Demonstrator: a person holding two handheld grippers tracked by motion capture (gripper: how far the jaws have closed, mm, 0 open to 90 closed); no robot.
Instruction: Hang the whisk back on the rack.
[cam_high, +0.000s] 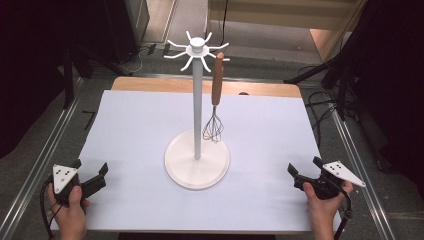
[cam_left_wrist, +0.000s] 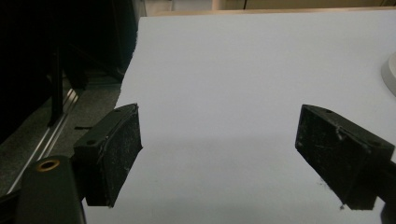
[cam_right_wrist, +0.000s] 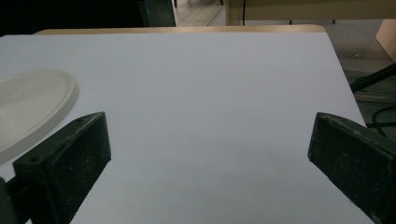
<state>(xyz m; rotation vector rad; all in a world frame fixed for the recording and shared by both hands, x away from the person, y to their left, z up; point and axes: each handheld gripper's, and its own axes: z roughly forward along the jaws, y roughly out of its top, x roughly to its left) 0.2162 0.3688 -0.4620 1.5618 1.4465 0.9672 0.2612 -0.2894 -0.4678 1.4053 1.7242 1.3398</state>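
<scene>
one whisk (cam_high: 214, 102) hangs by its brown handle from a hook of the white rack (cam_high: 197, 100), upper middle of the high view, wire head down just right of the pole and above the round base (cam_high: 197, 160). it looks settled, clear of the base, so the work in hand seems to be either done or about to begin with a reach for it. to take it well, i judge the nearer gripper should come in level at the handle, close on the wood rather than the wires, then lift up and off the hook before drawing away, keeping the rack from tipping. the right gripper (cam_high: 302, 172) sits at the lower right of the frame, the left gripper (cam_high: 94, 176) at the lower left, both low over the white table (cam_high: 135, 125) and well apart from the whisk. each has its jaws spread wide with nothing between them; the two gripper views show bare table past the pads, with an edge of the base at the side.
</scene>
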